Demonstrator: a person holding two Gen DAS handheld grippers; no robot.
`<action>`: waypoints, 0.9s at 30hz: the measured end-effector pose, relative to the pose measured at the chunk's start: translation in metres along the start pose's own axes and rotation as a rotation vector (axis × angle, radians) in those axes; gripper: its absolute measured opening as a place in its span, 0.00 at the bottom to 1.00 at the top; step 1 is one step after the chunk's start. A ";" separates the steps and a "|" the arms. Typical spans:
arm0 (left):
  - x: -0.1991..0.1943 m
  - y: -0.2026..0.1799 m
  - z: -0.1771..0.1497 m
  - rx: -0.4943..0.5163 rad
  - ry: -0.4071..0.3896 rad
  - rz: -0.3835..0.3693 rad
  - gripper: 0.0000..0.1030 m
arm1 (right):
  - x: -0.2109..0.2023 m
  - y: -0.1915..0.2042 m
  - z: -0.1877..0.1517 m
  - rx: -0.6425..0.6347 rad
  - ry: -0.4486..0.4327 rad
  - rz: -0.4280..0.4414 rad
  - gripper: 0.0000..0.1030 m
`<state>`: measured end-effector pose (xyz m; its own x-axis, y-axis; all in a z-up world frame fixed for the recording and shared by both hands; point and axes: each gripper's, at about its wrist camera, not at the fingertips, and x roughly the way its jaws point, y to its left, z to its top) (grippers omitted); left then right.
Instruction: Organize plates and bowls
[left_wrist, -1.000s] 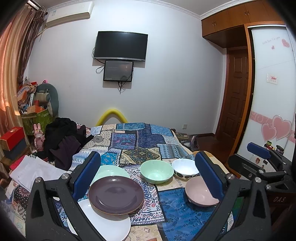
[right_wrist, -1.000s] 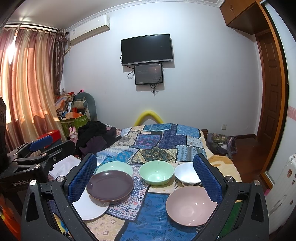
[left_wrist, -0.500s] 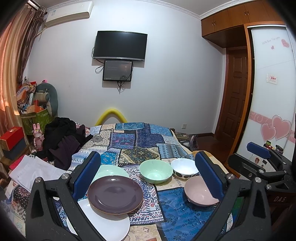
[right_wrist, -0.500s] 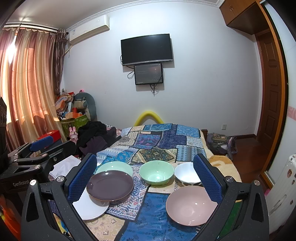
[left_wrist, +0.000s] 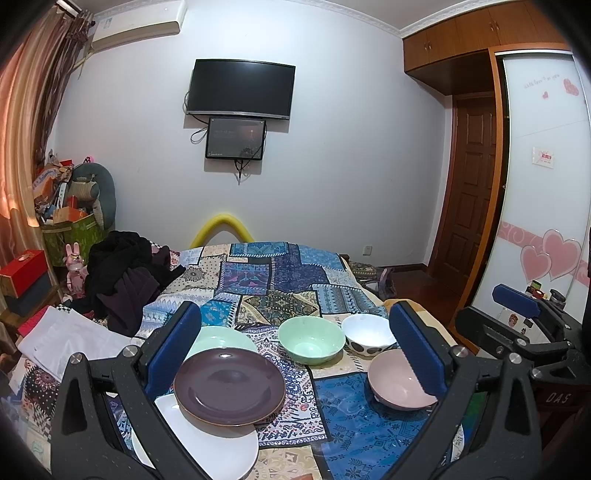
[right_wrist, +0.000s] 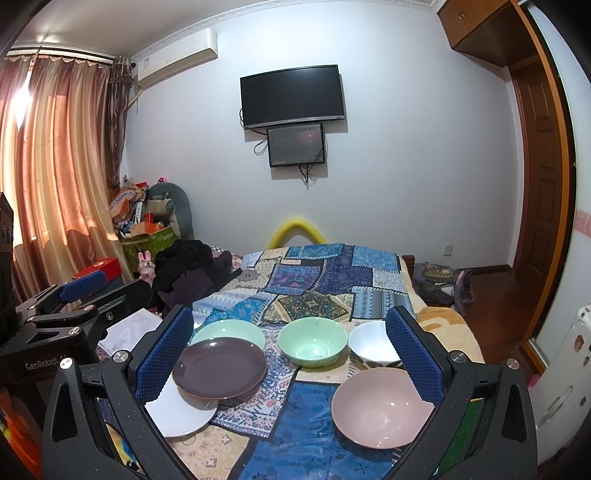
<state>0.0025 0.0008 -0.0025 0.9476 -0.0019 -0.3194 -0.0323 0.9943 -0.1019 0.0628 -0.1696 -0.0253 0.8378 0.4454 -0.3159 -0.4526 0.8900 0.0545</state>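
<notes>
Left claw (left_wrist: 295, 347) and right claw (right_wrist: 290, 345), both gaping wide, are hovering over 3 plates (left_wrist: 229, 384) and 3 bowls (left_wrist: 311, 339) on the bed (left_wrist: 280, 280).

The left gripper (left_wrist: 295, 354) is held level, its two blue-padded fingers (left_wrist: 173, 345) spread wide apart with nothing between them. The right gripper (right_wrist: 290, 354) is posed the same way, fingers (right_wrist: 413, 352) fully parted and empty. Each shows at the edge of the other's view, so the two are side by side and apart. The hands holding them are out of view, and their grip cannot be told.
</notes>
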 end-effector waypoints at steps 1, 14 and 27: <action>0.000 0.000 0.000 0.000 0.001 -0.001 1.00 | 0.000 0.000 -0.001 0.001 0.000 0.000 1.00; 0.006 -0.003 0.000 0.002 0.014 -0.001 1.00 | 0.007 -0.001 -0.003 0.012 0.009 -0.002 1.00; 0.039 0.022 -0.009 -0.019 0.091 -0.002 1.00 | 0.041 -0.003 -0.013 0.025 0.090 0.017 1.00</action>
<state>0.0357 0.0217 -0.0255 0.9148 -0.0144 -0.4036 -0.0372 0.9921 -0.1198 0.0945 -0.1548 -0.0510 0.7986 0.4511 -0.3984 -0.4581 0.8849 0.0839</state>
